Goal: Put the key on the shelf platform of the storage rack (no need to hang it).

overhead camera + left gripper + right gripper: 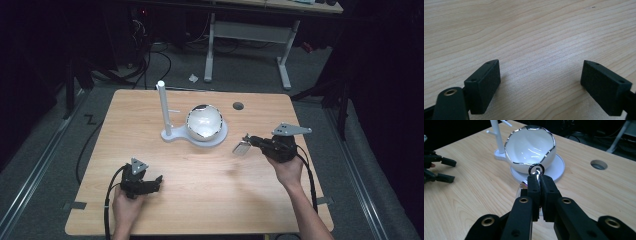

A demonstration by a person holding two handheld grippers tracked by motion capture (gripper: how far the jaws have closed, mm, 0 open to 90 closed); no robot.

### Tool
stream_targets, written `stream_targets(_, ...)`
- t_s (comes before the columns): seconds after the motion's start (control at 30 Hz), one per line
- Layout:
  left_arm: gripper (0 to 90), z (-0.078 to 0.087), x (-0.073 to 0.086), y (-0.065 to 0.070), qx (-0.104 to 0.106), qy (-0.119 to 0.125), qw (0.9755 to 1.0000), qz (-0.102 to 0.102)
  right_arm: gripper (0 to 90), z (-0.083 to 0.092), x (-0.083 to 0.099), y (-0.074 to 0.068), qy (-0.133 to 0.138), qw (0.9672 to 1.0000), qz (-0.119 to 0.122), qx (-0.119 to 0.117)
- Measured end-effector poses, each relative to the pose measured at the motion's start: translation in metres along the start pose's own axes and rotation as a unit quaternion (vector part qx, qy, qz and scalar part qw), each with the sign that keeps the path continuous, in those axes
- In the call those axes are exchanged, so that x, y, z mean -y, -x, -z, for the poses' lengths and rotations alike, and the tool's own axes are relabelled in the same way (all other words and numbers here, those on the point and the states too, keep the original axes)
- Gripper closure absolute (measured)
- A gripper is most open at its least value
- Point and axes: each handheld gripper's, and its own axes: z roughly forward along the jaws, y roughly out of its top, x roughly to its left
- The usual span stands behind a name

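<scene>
There are no words, numbers or signs to read here. The bench (200, 170), the white bowl (530, 147) and the black fingers (484, 85) are all plain.

Glossy white bowl (530, 147) — shiny metal spoon (243, 147) — matt wood table (200, 200)
</scene>
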Motion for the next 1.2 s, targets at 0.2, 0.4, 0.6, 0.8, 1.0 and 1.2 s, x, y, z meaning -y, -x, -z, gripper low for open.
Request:
stream_targets(0.2, 16.6, 0.000, 0.000, 0.000, 0.000, 0.000, 1.0000, 0.000, 87.2, -0.009, -0.014, -0.009, 0.002, 0.9998, 0.014, -0.012)
stream_targets(0.4, 16.7, 0.000, 0.000, 0.000, 0.000, 0.000, 1.0000, -0.001, 87.2, -0.021, -0.029, -0.017, 0.004, 0.9993, 0.025, -0.029)
stream_targets(0.6, 16.7, 0.000, 0.000, 0.000, 0.000, 0.000, 1.0000, -0.001, 87.2, -0.031, -0.042, -0.023, 0.006, 0.9988, 0.028, -0.040)
stream_targets(0.8, 16.7, 0.000, 0.000, 0.001, 0.000, 0.001, 1.0000, -0.002, 87.2, -0.045, -0.057, -0.025, 0.004, 0.9984, 0.030, -0.048)
stream_targets(1.0, 16.7, 0.000, 0.000, 0.001, 0.001, 0.000, 1.0000, -0.002, 87.2, -0.063, -0.069, -0.027, 0.001, 0.9985, 0.025, -0.049)
stream_targets(1.2, 16.7, 0.000, 0.000, 0.001, 0.001, 0.000, 1.0000, -0.002, 87.2, -0.076, -0.077, -0.024, -0.004, 0.9989, 0.021, -0.041)
